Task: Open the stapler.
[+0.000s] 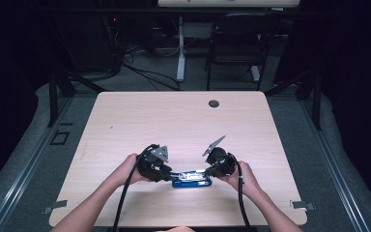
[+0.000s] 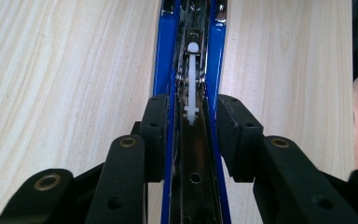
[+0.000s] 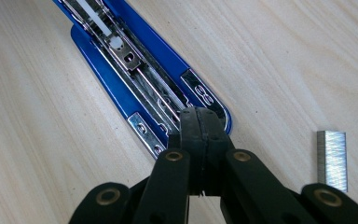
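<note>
A blue stapler (image 1: 191,179) is seen lying opened out flat on a pale wooden table (image 1: 183,121), near the edge closest to the person and roughly midway across it. In the high view it is flanked by the two grippers, each held in one hand, with forearms entering from the bottom edge.

The left gripper (image 2: 193,135) is placed over one end of the stapler. Its fingers are set partly apart, one on each side of the blue body, and are pressed against the outer walls, so that the stapler is clamped between them. Between the blue walls the metal channel (image 2: 193,186) is exposed, and a white plastic pusher (image 2: 192,79) is seen lying along it.

The right gripper (image 3: 200,128) is placed at the opposite, rounded end of the stapler (image 3: 140,88). Its fingers are brought fully together, with no gap left between the pads. The closed tips are rested at the end of the metal rail; whether anything thin is pinched between them cannot be told.

A strip of staples (image 3: 332,159) is seen lying loose on the table, beside the right gripper and clear of the stapler. A small dark round cap (image 1: 214,103) is set into the table near its far edge.
</note>
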{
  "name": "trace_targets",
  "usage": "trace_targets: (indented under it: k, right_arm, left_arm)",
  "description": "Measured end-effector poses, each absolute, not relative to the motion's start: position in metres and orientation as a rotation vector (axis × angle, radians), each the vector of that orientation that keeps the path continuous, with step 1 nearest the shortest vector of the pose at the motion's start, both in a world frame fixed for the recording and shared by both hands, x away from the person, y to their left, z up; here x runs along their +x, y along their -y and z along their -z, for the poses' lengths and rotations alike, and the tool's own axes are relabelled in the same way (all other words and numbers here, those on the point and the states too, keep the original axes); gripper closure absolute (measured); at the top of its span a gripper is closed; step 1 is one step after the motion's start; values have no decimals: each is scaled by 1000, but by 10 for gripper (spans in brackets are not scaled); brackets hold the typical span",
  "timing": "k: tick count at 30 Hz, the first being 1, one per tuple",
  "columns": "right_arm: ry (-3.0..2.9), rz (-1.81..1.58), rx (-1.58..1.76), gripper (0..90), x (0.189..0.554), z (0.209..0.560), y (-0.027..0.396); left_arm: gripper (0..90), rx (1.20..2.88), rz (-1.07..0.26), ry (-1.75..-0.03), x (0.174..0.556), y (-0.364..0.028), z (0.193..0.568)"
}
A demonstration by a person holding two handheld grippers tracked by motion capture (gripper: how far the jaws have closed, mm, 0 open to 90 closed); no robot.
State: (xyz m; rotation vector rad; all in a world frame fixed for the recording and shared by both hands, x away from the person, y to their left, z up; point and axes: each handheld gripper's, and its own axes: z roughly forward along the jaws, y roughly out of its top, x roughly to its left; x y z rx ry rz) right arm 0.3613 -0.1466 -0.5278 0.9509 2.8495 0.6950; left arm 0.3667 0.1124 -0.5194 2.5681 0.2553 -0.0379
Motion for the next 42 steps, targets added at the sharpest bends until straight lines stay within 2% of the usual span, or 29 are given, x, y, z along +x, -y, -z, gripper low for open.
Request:
trace_targets:
  k: [24,42]
  right_arm:
    - [-2845,-713,965,900,361,528,146]
    - [-2844,-707,971,900,361,528,147]
  left_arm:
    - [641,2602,75,-256,371,-115,538]
    - [611,2575,96,-346,368,-136,541]
